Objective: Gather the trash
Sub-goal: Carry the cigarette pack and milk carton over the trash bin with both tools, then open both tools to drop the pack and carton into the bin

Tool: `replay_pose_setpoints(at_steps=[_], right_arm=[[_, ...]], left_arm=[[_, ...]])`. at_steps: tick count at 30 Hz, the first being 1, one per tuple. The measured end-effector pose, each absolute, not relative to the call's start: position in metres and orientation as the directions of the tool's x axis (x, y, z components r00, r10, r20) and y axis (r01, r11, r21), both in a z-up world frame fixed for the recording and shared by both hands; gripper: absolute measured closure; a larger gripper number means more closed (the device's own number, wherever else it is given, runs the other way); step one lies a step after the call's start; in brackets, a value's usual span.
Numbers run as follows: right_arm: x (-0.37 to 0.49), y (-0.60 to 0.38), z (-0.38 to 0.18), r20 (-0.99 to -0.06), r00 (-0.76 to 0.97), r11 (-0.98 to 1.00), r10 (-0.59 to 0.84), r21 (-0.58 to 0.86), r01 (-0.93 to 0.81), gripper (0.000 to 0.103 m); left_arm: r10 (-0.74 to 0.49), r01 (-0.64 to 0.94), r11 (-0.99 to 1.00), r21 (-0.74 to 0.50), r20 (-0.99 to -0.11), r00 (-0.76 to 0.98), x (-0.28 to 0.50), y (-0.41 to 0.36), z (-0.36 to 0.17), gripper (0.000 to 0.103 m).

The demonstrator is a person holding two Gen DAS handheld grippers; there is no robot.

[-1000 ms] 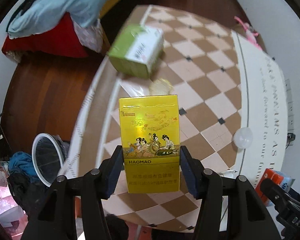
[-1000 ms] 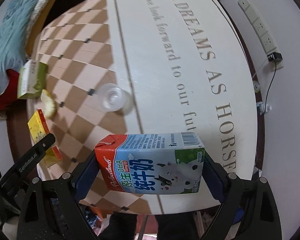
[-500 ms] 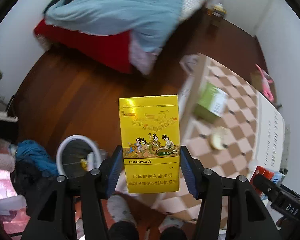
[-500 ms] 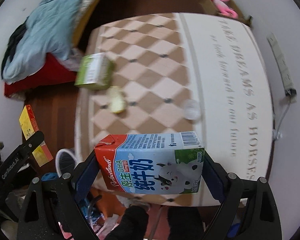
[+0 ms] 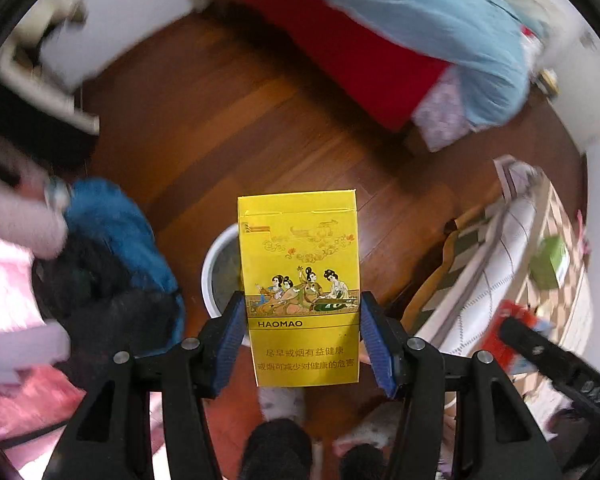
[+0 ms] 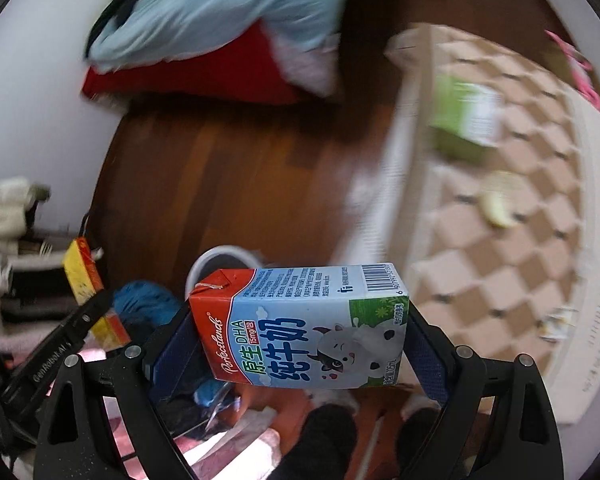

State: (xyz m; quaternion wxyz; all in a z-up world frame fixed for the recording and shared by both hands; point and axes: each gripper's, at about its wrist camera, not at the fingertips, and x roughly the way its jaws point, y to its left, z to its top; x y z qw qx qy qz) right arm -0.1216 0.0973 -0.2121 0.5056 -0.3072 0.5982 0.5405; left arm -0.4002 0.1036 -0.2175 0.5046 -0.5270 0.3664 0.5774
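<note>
My left gripper [image 5: 302, 340] is shut on a yellow HAOMAO cigarette pack [image 5: 300, 280], held upright over the wooden floor. A white-rimmed trash bin [image 5: 220, 272] stands just behind and below the pack. My right gripper [image 6: 300, 344] is shut on a blue and red milk carton [image 6: 300, 324], held sideways. The same bin [image 6: 220, 258] shows behind the carton's top left. The left gripper with the yellow pack [image 6: 80, 276] shows at the left of the right wrist view.
A checkered table [image 6: 500, 280] at the right carries a green box [image 6: 464, 120] and a pale peel [image 6: 498, 206]. A bed with blue blanket [image 5: 420, 20] lies beyond. Blue and dark clothes [image 5: 112, 248] pile left of the bin. The person's feet [image 5: 280, 448] are below.
Both grippers have swung left away from the table toward the floor. The bin has come to the middle of both views, right behind the held pack and carton.
</note>
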Motion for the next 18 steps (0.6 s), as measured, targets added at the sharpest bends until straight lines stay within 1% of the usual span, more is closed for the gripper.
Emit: replay_pose_setpoints(at_steps=[3,5,9,11,12,13,18], right_arm=[[-0.179,0.113,-0.241,-0.937,-0.329,0.172,0.119,0.346,-0.923,0.008],[-0.215,0.123,-0.271,-0.937,-0.342,0.155,0.065,0.348,-0.925,0.008],[-0.261,0.141,-0.329,-0.935,-0.355,0.156,-0.018,0.348,-0.924,0.008],[-0.279,0.149,-0.357,-0.931,-0.360,0.175,-0.052,0.347,-0.921,0.008],[-0.283,0.151,-0.365,-0.930,-0.362,0.176,-0.062,0.347,-0.921,0.008],[-0.290,0.155,-0.378,-0.930,-0.361,0.184,-0.076,0.342,-0.921,0.008],[-0.303,0.166,-0.420,-0.911,-0.389,0.224,-0.139,0.354,-0.908,0.008]], left_arm=[[0.132,-0.953,-0.266,-0.144,-0.985,0.112,-0.432,0.106,-0.265,0.050],[0.088,-0.940,-0.296,-0.169,-0.985,0.149,-0.448,0.107,-0.296,0.050],[0.007,-0.903,-0.378,-0.205,-0.976,0.219,-0.479,0.105,-0.353,0.048],[-0.008,-0.891,-0.408,-0.201,-0.975,0.224,-0.491,0.104,-0.368,0.030],[-0.004,-0.882,-0.426,-0.201,-0.975,0.224,-0.498,0.103,-0.373,0.016],[-0.002,-0.877,-0.437,-0.199,-0.975,0.222,-0.503,0.103,-0.375,0.013],[0.006,-0.871,-0.474,-0.130,-0.989,0.145,-0.525,0.095,-0.376,0.012]])
